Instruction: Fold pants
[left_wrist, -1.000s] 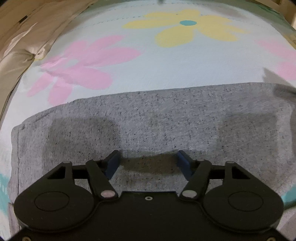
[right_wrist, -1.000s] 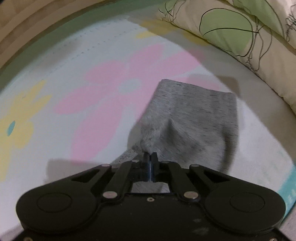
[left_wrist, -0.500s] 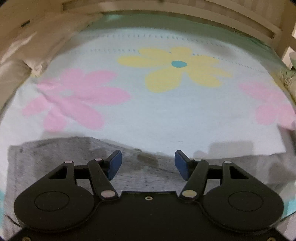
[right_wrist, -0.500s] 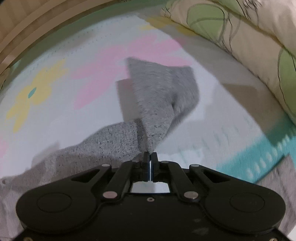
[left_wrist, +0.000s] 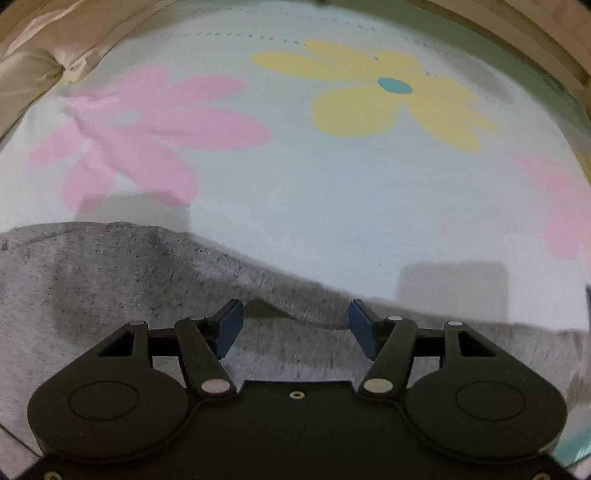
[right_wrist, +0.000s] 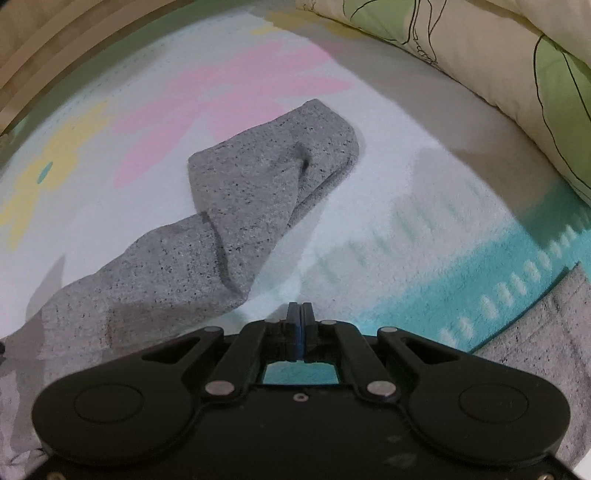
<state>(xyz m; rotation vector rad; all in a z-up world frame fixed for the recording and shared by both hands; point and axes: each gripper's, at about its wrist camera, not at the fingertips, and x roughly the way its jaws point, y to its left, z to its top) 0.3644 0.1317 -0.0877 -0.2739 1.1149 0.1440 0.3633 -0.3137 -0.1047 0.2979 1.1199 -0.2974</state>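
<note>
Pale flowered bedding (left_wrist: 332, 206) covers the whole work surface, printed with pink and yellow blooms and a teal band along one edge, with a cream leaf-print pillow (right_wrist: 498, 55) lying at its far right side. Across it lie the speckled grey pants (right_wrist: 236, 206), one leg end folded back over itself in the right wrist view and the rest spreading under the left gripper (left_wrist: 295, 325), whose blue-tipped jaws stand wide apart just above the fabric. Smallest in view, the right gripper (right_wrist: 300, 314) has its jaws pressed together on nothing, just beside the folded leg.
</note>
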